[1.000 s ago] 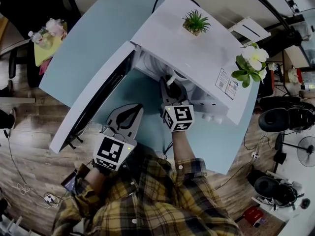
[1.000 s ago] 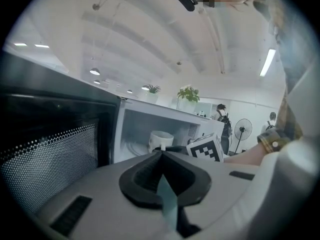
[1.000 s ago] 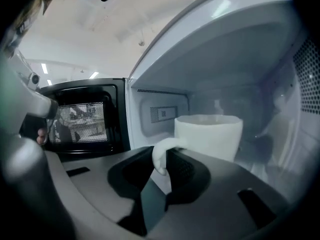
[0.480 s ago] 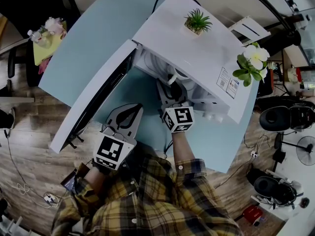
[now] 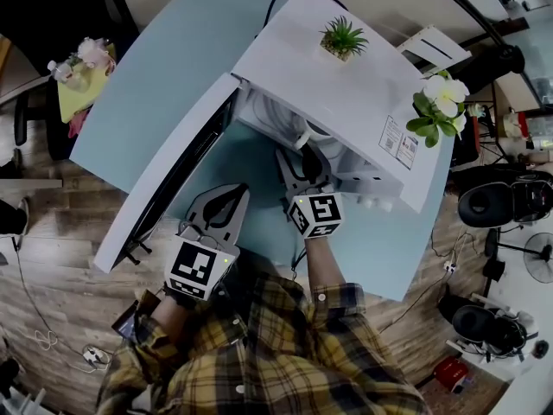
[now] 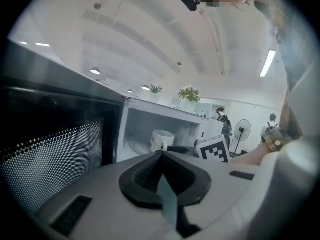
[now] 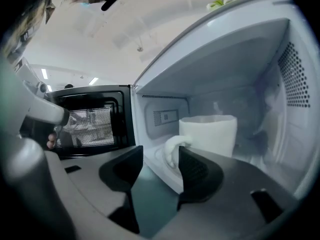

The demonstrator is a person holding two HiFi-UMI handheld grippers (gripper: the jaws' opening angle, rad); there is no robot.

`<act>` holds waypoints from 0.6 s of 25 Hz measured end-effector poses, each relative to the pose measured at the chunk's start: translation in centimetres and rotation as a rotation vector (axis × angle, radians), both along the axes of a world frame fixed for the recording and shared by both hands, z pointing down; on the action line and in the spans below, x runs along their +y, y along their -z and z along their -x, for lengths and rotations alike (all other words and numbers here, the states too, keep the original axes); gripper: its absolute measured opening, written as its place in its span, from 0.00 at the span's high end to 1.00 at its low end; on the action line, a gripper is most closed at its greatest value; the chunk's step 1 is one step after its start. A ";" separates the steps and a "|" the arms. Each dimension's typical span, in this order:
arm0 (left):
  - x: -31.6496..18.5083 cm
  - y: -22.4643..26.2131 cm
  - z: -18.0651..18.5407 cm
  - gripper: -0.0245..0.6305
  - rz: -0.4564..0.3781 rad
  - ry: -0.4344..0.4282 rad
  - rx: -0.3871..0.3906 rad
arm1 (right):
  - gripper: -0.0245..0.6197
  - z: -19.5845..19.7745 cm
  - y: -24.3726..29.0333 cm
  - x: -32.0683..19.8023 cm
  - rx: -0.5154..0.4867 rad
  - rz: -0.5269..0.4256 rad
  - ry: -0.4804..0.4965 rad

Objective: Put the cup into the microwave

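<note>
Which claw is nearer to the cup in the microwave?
Right. The right claw reaches the cup, its jaws just opening around the handle without pressing; the left claw, shut, is outside by the door.

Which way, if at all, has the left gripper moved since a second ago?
No. The left gripper keeps its place beside the open microwave door, jaws shut.

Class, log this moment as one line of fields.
cup: upright inside microwave | right gripper: jaws just opened, handle at tips, ungripped | left gripper: shut, empty | door: open
</note>
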State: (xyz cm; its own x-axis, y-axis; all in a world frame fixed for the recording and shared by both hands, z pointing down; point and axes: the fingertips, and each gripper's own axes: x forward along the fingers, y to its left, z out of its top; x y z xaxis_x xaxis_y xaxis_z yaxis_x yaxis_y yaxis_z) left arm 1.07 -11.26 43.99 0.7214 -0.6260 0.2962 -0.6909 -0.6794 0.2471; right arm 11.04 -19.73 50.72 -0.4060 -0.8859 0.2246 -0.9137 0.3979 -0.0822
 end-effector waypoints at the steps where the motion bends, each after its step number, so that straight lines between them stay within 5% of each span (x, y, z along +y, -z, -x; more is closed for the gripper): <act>1: 0.0 0.1 0.1 0.98 -0.002 0.002 -0.001 | 0.64 -0.1 0.1 0.2 -0.002 0.001 -0.005; 15: 0.1 2.3 0.7 0.98 -0.075 0.020 -0.013 | 0.65 -1.6 3.4 4.0 -0.032 -0.029 -0.011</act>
State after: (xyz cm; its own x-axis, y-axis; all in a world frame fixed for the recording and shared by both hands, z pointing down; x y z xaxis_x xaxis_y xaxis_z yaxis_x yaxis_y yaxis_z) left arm 0.42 -11.11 41.66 0.7051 -0.6607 0.2576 -0.7072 -0.6818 0.1869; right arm 12.61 -15.70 47.36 -0.4024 -0.8963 0.1862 -0.9153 0.3902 -0.0998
